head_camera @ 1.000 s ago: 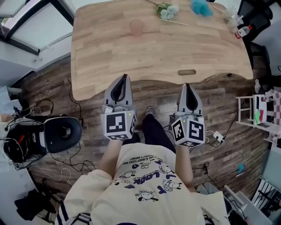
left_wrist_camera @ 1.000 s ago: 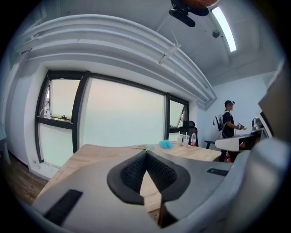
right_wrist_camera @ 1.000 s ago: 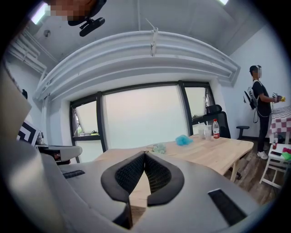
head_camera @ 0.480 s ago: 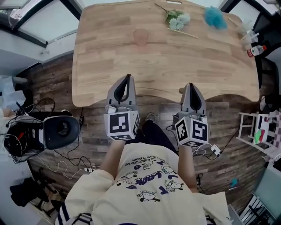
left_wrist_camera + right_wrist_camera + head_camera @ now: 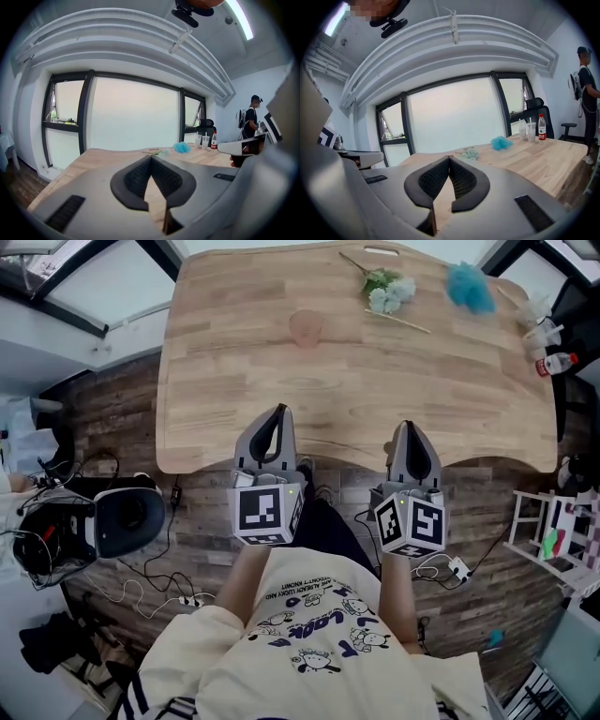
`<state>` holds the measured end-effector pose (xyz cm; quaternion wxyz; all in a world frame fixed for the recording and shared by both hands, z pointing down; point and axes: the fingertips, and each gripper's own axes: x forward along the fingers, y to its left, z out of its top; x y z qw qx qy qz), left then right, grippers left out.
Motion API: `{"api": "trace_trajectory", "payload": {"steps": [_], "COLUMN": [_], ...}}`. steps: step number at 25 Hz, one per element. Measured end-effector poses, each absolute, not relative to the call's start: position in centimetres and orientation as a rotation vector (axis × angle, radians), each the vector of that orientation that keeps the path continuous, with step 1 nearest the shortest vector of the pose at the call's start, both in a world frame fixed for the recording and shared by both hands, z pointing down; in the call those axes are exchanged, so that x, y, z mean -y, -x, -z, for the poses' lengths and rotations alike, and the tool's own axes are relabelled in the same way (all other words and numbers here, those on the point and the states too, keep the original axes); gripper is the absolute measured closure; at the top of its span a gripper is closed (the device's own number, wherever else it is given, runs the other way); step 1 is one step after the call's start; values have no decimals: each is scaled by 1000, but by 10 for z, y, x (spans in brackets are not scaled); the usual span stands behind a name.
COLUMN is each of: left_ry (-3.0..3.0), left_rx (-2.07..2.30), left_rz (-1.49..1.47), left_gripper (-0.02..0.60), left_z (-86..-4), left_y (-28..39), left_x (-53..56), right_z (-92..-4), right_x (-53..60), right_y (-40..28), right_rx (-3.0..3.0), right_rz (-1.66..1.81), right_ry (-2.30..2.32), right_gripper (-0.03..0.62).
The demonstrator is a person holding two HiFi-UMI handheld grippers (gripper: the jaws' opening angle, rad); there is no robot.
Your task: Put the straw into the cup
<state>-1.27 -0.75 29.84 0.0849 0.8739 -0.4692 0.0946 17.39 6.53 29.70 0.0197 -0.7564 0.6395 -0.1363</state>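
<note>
Left gripper and right gripper are held side by side, well apart, both pointing forward from the torso. Each gripper's jaws meet at the tips, with only a narrow wedge of gap behind the contact and nothing between them. The left marker cube and right marker cube face upward. Bare left forearm and right forearm run back toward the body.

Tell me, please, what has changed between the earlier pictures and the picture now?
Very little. In the head view the light wooden table, with the pale artificial flowers and the blue fluffy ball, sits slightly lower and further right, probably because the head moved. The left hand-held gripper and the right hand-held gripper shifted likewise. Nothing was taken or let go; both remain shut and empty.
</note>
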Motion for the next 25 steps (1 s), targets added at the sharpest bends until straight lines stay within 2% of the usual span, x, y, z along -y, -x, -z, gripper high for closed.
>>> {"api": "trace_trajectory", "payload": {"steps": [25], "left_ry": [-2577], "left_rx": [1278], "left_rz": [-339], "left_gripper": [554], "left_z": [-334], "left_y": [-13], "left_x": [136], "right_z": [-324], "right_x": [65], "right_y": [-209], "right_rx": [-1955], "right_rz": [462], "right_ry": [2492], "right_gripper": [571]}}
